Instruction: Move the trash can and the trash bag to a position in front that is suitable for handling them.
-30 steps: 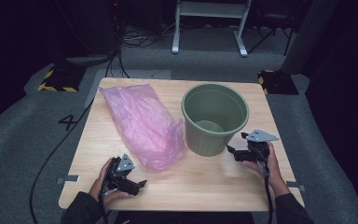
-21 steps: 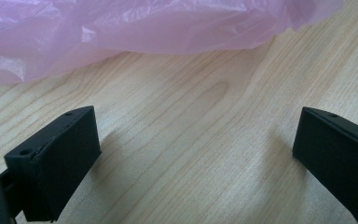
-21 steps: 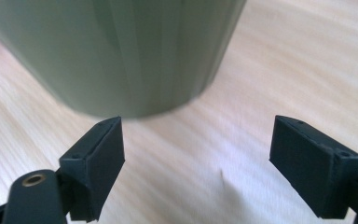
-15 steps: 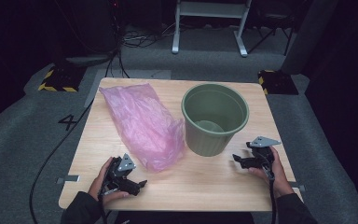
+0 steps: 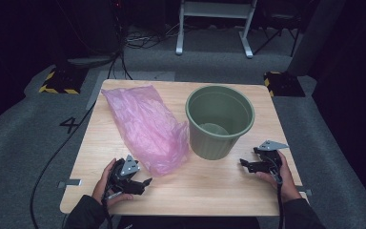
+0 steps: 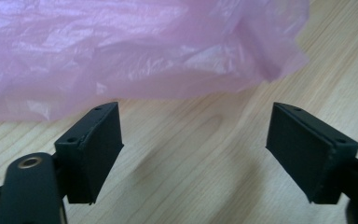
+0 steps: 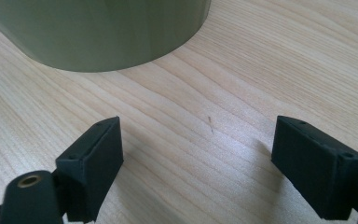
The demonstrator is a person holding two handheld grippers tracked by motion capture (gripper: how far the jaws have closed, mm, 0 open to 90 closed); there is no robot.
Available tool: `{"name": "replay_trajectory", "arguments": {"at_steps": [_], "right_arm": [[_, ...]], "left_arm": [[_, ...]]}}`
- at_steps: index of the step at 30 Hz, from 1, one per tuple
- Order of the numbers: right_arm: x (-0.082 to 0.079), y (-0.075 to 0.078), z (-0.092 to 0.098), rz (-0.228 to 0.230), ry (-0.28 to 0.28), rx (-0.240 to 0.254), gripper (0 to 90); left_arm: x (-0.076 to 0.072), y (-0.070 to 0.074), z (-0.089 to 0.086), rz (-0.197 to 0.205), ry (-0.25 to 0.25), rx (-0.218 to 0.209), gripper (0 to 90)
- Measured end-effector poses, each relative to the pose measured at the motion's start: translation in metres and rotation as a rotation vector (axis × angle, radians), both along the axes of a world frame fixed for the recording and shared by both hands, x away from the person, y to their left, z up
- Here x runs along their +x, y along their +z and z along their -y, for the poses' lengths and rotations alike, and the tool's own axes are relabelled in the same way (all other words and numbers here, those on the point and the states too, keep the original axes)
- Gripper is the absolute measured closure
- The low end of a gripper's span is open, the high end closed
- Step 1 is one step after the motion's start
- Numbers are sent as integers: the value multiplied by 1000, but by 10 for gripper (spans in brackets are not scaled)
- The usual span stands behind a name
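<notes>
Nearest the person, the left gripper (image 5: 142, 183) rests low over the wooden table (image 5: 209, 191). Its jaws stand wide with bare wood between them and have just been closing a little. Just beyond its tips lies the crumpled pink plastic bag (image 5: 145, 126). The right gripper (image 5: 246, 165) is wide and empty; the green plastic bucket (image 5: 219, 121) stands upright just ahead of it.

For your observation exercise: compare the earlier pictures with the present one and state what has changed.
The right gripper moved from beside the green bucket toward the table's near edge, empty. The left gripper has just been closing slightly, nothing between its jaws. Bucket and pink bag stayed put.
</notes>
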State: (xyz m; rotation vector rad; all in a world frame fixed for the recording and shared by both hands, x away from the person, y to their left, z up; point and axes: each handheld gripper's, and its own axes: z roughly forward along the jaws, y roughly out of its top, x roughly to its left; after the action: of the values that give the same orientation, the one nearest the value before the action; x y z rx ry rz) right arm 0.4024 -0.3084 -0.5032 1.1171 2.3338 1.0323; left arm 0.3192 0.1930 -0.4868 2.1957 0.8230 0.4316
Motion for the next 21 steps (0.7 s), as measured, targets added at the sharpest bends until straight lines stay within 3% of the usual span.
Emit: {"name": "replay_trajectory", "arguments": {"at_steps": [3, 5, 6, 13, 17, 21], "right_arm": [[0, 0, 0, 0, -2, 0, 165], [0, 0, -1, 0, -2, 0, 167], [0, 0, -1, 0, -3, 0, 167], [0, 0, -1, 0, -2, 1, 165], [0, 0, -1, 0, -2, 0, 166], [-1, 0, -1, 1, -3, -2, 170]], "left_arm": [[-1, 4, 1, 28, -1, -9, 160], [0, 10, 1, 53, -5, -45, 161], [1, 12, 1, 63, -3, -44, 161], [9, 21, 11, 102, -33, -83, 157], [17, 23, 19, 105, -50, -68, 177], [27, 18, 21, 73, -63, -72, 321]]}}
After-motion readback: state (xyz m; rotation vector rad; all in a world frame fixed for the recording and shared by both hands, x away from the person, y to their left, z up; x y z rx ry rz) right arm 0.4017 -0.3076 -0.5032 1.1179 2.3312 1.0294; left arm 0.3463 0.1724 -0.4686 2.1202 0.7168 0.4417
